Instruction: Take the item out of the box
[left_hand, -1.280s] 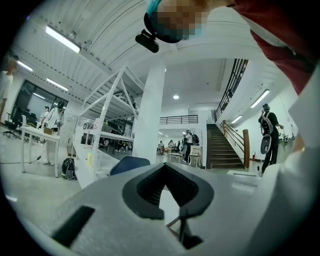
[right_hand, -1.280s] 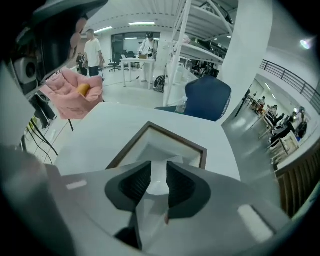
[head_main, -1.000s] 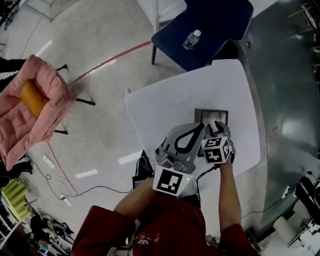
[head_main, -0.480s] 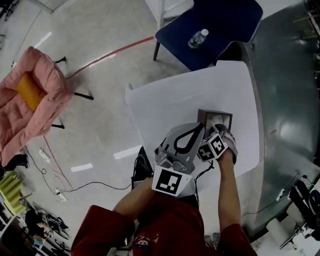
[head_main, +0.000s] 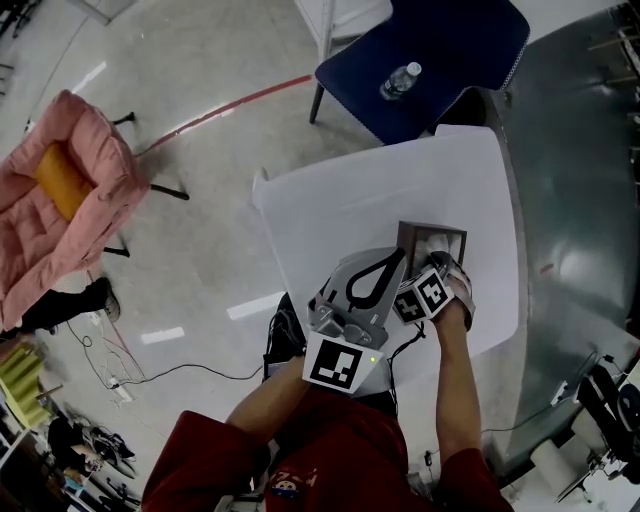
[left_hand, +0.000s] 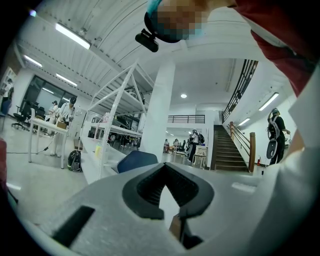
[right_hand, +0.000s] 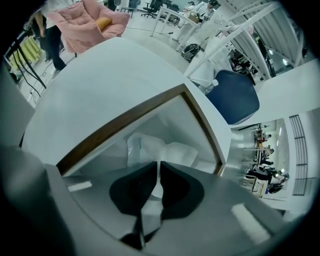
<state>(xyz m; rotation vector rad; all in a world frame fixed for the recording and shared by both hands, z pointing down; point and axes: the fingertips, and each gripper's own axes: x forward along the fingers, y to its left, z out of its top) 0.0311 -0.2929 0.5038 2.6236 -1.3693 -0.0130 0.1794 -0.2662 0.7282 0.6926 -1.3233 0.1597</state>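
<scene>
A small brown-rimmed box (head_main: 432, 228) stands open on the white table (head_main: 340, 200); a white wrapped item (head_main: 436, 246) lies inside. My right gripper (head_main: 441, 268) points steeply down into the box under its marker cube. In the right gripper view its jaws (right_hand: 159, 167) have just been closing and now pinch a fold of the white item (right_hand: 160, 147) inside the box's rim (right_hand: 125, 117). My left gripper (head_main: 398, 255) is held level just left of the box, touching nothing; its tips (left_hand: 162, 167) meet, with nothing between them.
A dark blue chair (head_main: 450, 45) with a water bottle (head_main: 400, 80) on it stands behind the table. A pink cushioned chair (head_main: 60, 215) is at far left, a person's leg (head_main: 70, 305) beside it. Cables (head_main: 150, 375) trail across the floor. The table's right edge is close to the box.
The right gripper has rolled and tipped further into the box, its marker cube turning, and its jaws have closed on the white item. The left gripper has stayed put. A person's leg has appeared at left.
</scene>
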